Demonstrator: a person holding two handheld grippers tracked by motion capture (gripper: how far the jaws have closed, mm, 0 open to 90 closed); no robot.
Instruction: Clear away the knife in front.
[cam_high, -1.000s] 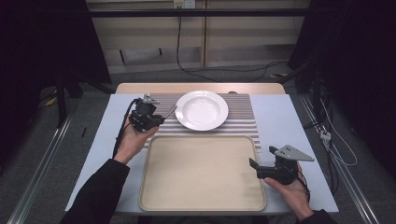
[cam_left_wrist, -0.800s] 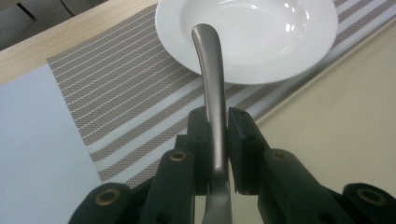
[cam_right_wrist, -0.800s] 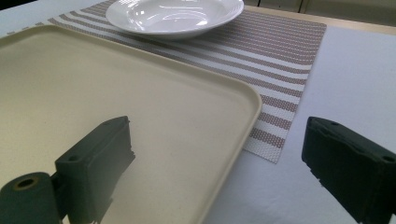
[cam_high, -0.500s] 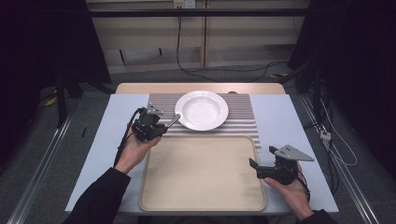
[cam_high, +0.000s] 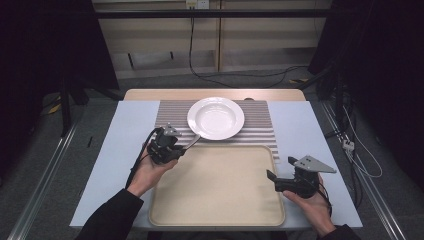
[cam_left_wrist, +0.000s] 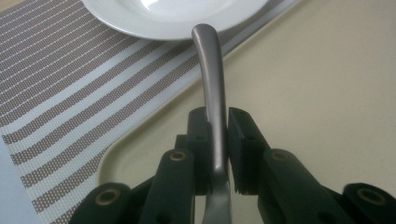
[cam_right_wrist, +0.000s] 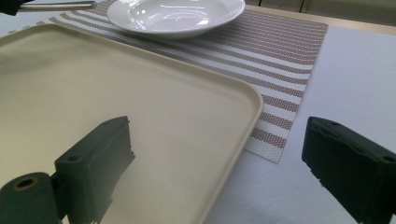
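You are holding a metal utensil handle (cam_left_wrist: 212, 88) clamped between the pads of your left gripper (cam_high: 172, 148), its free end pointing up toward the near rim of the white plate (cam_high: 216, 117) and, in the left gripper view, overlapping that rim; whether it touches is not clear. The utensil's working end is hidden behind the jaws. The handle is hanging over the far left corner of the beige tray (cam_high: 215, 187), which is lying just on your side of the plate. The plate is sitting on a striped placemat (cam_high: 260, 125), whose near edge is slipping under the tray's far rim. Well to the right of the plate and nearer you, your right gripper (cam_high: 274, 179) is resting at the tray's right edge, jaws spread wide with nothing between them, over the pale desk (cam_high: 300, 125).
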